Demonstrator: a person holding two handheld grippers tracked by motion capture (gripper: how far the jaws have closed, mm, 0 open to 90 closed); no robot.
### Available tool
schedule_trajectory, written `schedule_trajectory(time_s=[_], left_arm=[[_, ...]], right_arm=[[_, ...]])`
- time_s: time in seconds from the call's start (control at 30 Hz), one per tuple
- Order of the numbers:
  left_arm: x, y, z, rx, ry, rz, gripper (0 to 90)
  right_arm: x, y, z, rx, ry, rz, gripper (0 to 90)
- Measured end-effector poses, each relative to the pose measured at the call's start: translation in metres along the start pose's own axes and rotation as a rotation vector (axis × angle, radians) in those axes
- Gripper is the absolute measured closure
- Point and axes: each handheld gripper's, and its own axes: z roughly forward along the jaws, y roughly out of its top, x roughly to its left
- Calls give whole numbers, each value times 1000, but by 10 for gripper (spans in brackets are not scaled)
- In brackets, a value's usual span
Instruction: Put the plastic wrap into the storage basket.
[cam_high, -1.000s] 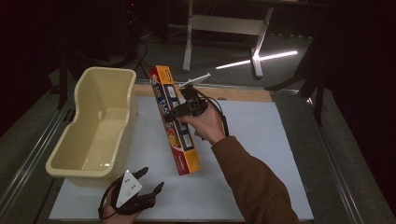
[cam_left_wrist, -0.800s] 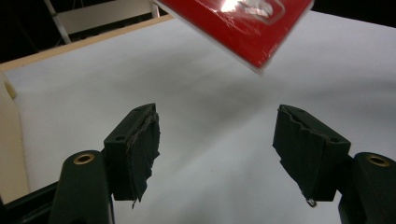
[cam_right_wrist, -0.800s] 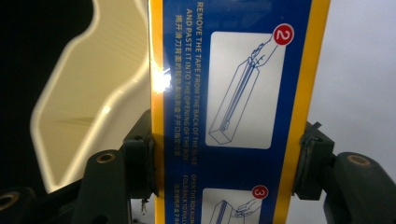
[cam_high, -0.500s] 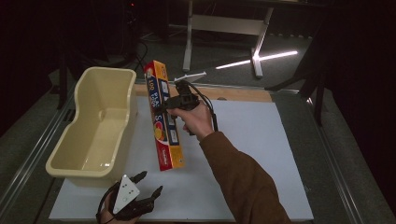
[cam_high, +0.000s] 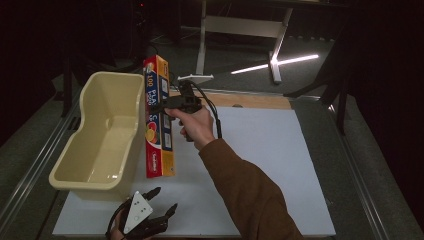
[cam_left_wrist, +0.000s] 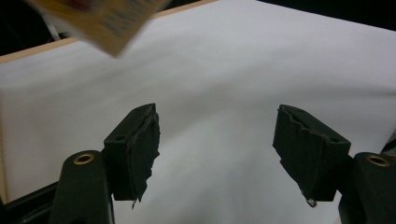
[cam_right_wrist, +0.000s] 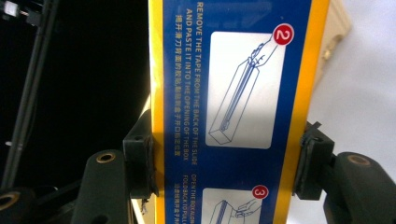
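Note:
A long blue-and-orange cling-film box (cam_high: 159, 120) hangs in the air beside the cream plastic tub (cam_high: 90, 172), close to the tub's right wall. My right gripper (cam_high: 167, 107) is shut on the box near its middle; in the right gripper view both pads (cam_right_wrist: 140, 161) press the box (cam_right_wrist: 233, 107) across its width. My left gripper (cam_high: 160, 202) rests low at the front edge of the table, jaws wide apart with nothing between them. In the left gripper view its pads (cam_left_wrist: 135, 154) stand over the white sheet, and one corner of the box (cam_left_wrist: 100, 21) shows at the top left.
A white sheet (cam_high: 270, 165) covers the table, with a bare wooden strip (cam_high: 250, 100) at its far edge. Metal rails run along both sides. A desk frame (cam_high: 240, 25) stands in the dark behind the table.
The right hand has carried the box to the left, from over the middle of the sheet to beside the tub. The left gripper has stayed at the front edge.

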Motion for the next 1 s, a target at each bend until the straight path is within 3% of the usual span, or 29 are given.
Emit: schedule_trajectory(time_s=[0.2, 0.77, 1.0], left_arm=[[-1, 0, 1, -1, -6, -2, 312], [2, -1, -2, -14, -7, -15, 312], [3, -1, -2, -16, -6, -22, 312]], right_arm=[[8, 3, 9, -12, 41, 21, 391], [37, 6, 42, -36, 84, 13, 391], [39, 8, 58, -41, 121, 65, 391]])
